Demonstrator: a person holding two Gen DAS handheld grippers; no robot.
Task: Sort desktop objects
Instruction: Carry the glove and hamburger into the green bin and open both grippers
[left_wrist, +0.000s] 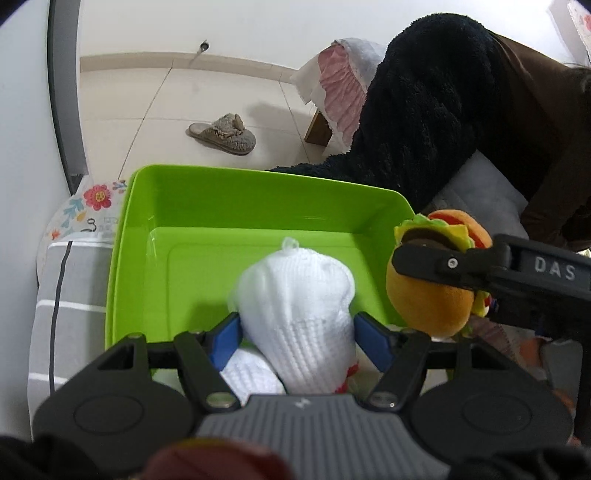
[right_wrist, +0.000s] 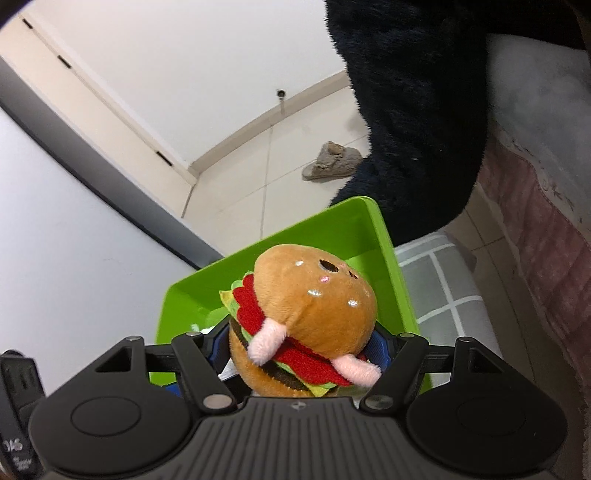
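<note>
My left gripper (left_wrist: 297, 332) is shut on a white foam-net wrapped object (left_wrist: 299, 314), held over the near part of a bright green tray (left_wrist: 258, 192). My right gripper (right_wrist: 301, 343) is shut on a plush hamburger toy (right_wrist: 306, 314) with pink arms, held above the tray's near right corner (right_wrist: 391, 258). In the left wrist view the hamburger toy (left_wrist: 428, 295) and the right gripper's black finger (left_wrist: 443, 264) hang just beyond the tray's right rim.
The tray sits on a grey striped cloth (left_wrist: 70, 295) beside a floral cloth (left_wrist: 92, 206). A black fluffy garment (left_wrist: 424, 110) hangs behind the tray at right. A grey slipper (left_wrist: 221, 133) lies on the tiled floor. A white wall panel with a dark frame (right_wrist: 92, 177) stands left.
</note>
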